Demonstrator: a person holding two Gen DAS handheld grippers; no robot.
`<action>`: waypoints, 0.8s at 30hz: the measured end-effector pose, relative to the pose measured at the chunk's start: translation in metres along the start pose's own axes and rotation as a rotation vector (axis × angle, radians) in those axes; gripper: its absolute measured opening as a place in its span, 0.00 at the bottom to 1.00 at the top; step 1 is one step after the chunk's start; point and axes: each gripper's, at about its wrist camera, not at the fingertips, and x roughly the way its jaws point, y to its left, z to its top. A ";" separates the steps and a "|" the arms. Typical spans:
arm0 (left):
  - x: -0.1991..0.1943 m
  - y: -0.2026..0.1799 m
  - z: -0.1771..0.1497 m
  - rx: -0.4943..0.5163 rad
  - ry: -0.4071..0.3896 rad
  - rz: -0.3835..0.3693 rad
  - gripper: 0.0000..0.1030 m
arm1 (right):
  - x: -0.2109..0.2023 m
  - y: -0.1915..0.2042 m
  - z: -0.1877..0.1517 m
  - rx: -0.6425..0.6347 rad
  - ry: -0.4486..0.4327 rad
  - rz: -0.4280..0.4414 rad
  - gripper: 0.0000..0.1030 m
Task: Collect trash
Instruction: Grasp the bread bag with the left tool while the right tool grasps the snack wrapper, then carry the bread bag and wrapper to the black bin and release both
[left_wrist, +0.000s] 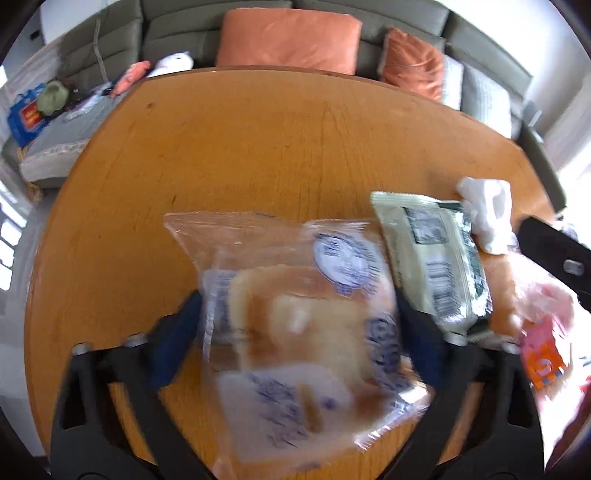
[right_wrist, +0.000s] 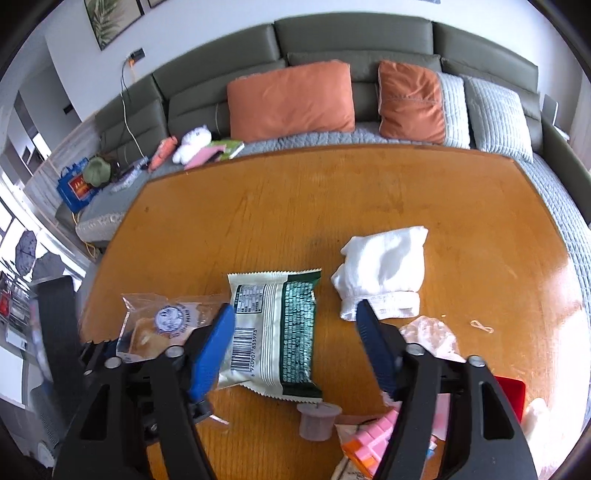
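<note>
Bread bag (left_wrist: 295, 317): between wide left claw (left_wrist: 295, 325), ungripped. Green wrapper (right_wrist: 275, 332): on bench (right_wrist: 332, 192), under wide right claw (right_wrist: 295, 332).

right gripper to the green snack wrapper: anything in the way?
Nothing visible. The snack wrapper lies flat on the table, already between the open fingers of the right gripper. The bread bag and white cloth sit off to either side.
</note>
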 end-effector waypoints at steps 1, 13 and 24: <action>-0.003 0.002 -0.001 0.004 -0.001 -0.009 0.74 | 0.005 0.003 0.000 -0.005 0.012 -0.007 0.70; -0.051 0.061 -0.030 -0.089 -0.047 -0.016 0.69 | 0.062 0.033 -0.007 -0.116 0.093 -0.139 0.82; -0.098 0.103 -0.054 -0.177 -0.115 0.006 0.69 | 0.032 0.068 -0.028 -0.188 0.068 -0.106 0.62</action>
